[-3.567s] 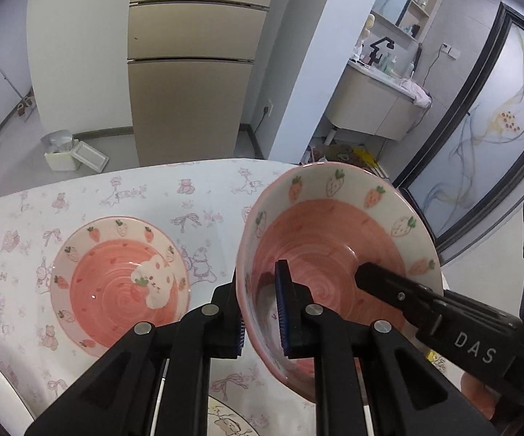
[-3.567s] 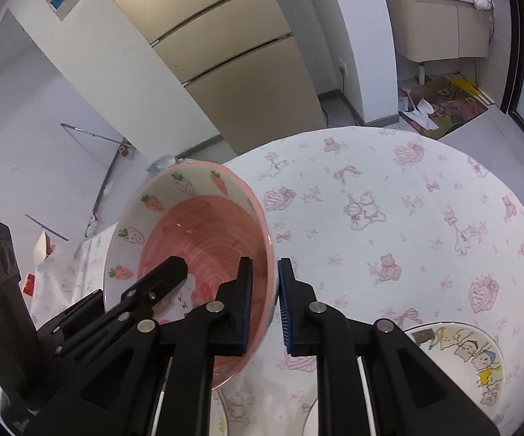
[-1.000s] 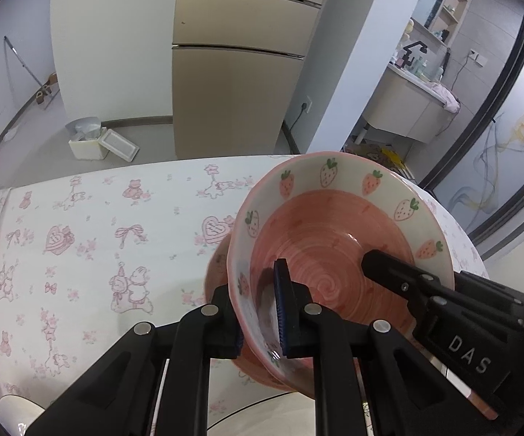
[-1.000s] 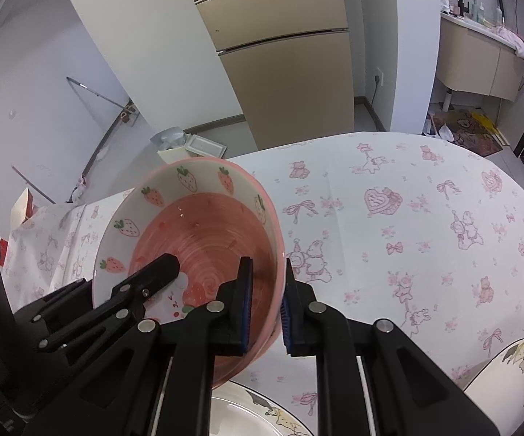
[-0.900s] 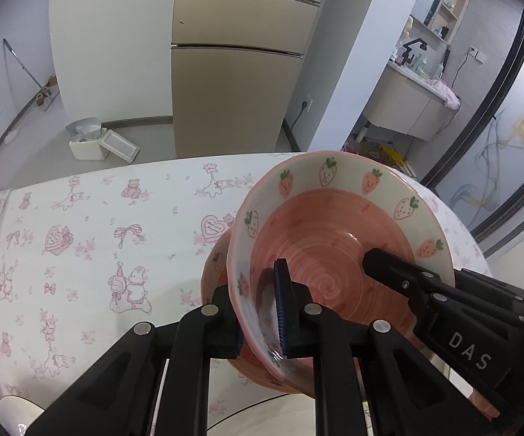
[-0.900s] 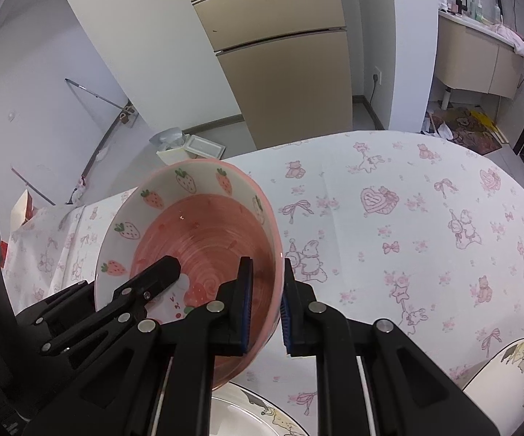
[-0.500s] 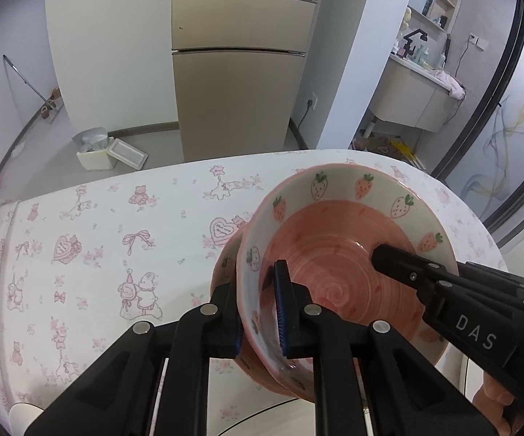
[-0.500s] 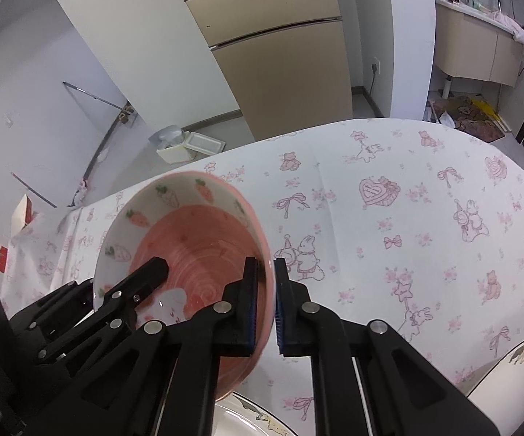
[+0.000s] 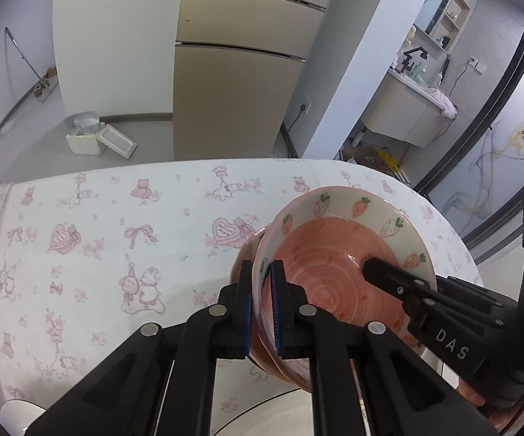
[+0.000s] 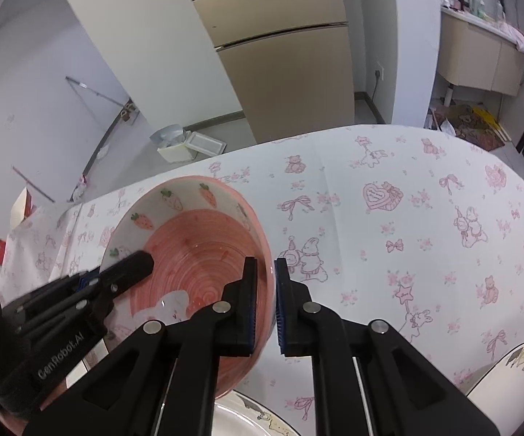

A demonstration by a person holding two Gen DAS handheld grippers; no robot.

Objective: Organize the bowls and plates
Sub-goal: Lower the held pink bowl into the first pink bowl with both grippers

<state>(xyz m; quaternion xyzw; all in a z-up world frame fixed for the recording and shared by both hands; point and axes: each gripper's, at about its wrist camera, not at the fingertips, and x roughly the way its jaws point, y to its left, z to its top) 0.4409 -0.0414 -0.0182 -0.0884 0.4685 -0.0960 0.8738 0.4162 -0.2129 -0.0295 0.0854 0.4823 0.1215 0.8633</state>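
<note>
Above the tabletop point(image 9: 98, 218), both grippers, left point(image 9: 260, 309) and right point(image 10: 265, 307), have their jaws clamped on opposite rims of the pink strawberry bowl point(image 9: 338, 272), nested in a second bowl point(image 9: 244, 254). If you release unevenly, the bowl could tip or chip. A printed tablecloth point(image 10: 407, 218) covers it; tall cabinets point(image 9: 240, 83) stand behind.

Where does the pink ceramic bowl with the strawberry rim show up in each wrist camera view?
Left wrist view: the pink strawberry-rimmed bowl sits right of centre, its near-left rim clamped by the left gripper.
Right wrist view: the same bowl sits left of centre, its right rim clamped by the right gripper.
Shared landmark: the beige fridge behind the table.
</note>
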